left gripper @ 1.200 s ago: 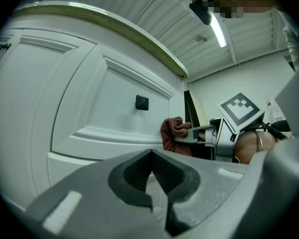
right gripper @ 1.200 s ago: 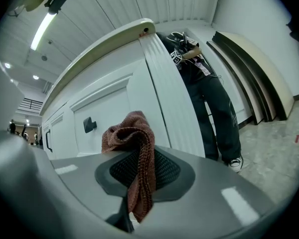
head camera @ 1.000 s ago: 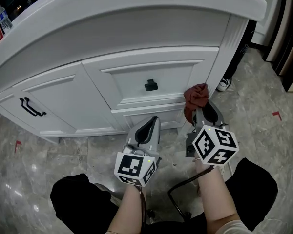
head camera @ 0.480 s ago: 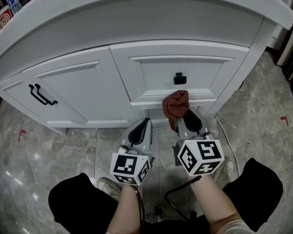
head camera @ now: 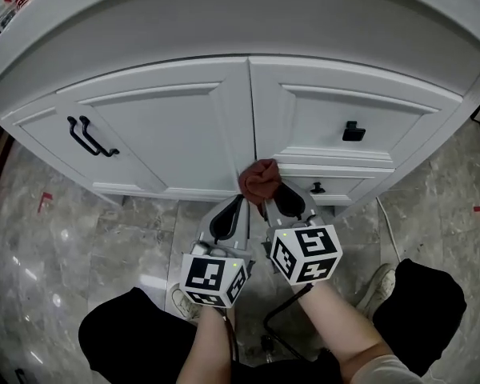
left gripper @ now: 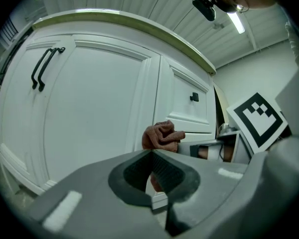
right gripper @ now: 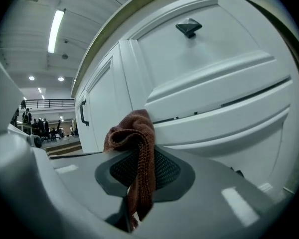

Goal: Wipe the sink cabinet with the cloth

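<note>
Holding both tools low in front of your knees, you have the left hand-held gripper (left gripper: 152, 172) with its jaws closed on nothing, idle just beside the right one. The right hand-held gripper (right gripper: 139, 173) is clamped on the cloth (right gripper: 133, 133): a strip runs down between the jaws and the rest bunches in a wad above the tips.

That wad sits against the cabinet (head camera: 32, 122) low on its front, about where the door (head camera: 168, 134) meets the lower drawer (head camera: 336, 189). It looks to be touching the white face, though none of the views settles the contact.

Beyond it are the upper drawer's black knob (head camera: 353, 130) and, well to the left, the paired handles (head camera: 92, 136) on the door.

By my reading you are mid-wipe on the bottom rail, with most of the front not yet covered. The next stroke calls for steady pressure into the panel. Travel along the flat faces and steer the wad around the knob and handles, so the loose folds don't snag. The grip looks thin, so watch for the cloth slipping out.
</note>
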Demonstrator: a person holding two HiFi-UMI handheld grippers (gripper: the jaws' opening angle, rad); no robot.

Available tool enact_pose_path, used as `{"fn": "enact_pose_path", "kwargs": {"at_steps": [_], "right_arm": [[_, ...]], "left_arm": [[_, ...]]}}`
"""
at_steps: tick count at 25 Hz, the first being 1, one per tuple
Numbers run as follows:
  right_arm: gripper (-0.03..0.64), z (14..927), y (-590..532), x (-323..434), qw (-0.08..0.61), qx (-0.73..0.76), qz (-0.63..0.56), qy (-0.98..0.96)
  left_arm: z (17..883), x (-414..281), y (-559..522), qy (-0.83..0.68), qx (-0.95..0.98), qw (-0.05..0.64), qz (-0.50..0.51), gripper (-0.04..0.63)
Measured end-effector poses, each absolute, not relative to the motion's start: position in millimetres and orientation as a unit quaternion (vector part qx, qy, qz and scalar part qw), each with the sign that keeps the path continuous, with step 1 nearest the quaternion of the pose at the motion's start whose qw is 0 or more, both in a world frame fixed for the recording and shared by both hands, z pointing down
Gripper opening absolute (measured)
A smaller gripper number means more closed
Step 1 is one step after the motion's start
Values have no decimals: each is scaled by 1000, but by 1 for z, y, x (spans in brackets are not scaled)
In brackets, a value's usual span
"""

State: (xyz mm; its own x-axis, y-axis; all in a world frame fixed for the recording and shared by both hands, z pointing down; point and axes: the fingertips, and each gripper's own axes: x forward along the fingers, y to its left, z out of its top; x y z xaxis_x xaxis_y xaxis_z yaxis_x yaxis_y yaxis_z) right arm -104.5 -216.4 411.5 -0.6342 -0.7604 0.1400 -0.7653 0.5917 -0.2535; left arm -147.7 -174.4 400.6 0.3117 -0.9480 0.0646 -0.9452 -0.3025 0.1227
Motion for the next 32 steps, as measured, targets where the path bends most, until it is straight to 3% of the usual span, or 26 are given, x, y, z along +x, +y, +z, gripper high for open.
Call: {"fn": "enact_pose_path", "kwargs": {"at_steps": [19, 32], "right_arm": [[92, 434, -232, -37, 42, 469, 145, -870], [92, 430, -237, 34, 15, 516, 177, -838]], "left_arm": [[403, -107, -185, -554, 829, 70, -7, 0], [408, -50, -193, -514, 855, 70, 5, 0]]}}
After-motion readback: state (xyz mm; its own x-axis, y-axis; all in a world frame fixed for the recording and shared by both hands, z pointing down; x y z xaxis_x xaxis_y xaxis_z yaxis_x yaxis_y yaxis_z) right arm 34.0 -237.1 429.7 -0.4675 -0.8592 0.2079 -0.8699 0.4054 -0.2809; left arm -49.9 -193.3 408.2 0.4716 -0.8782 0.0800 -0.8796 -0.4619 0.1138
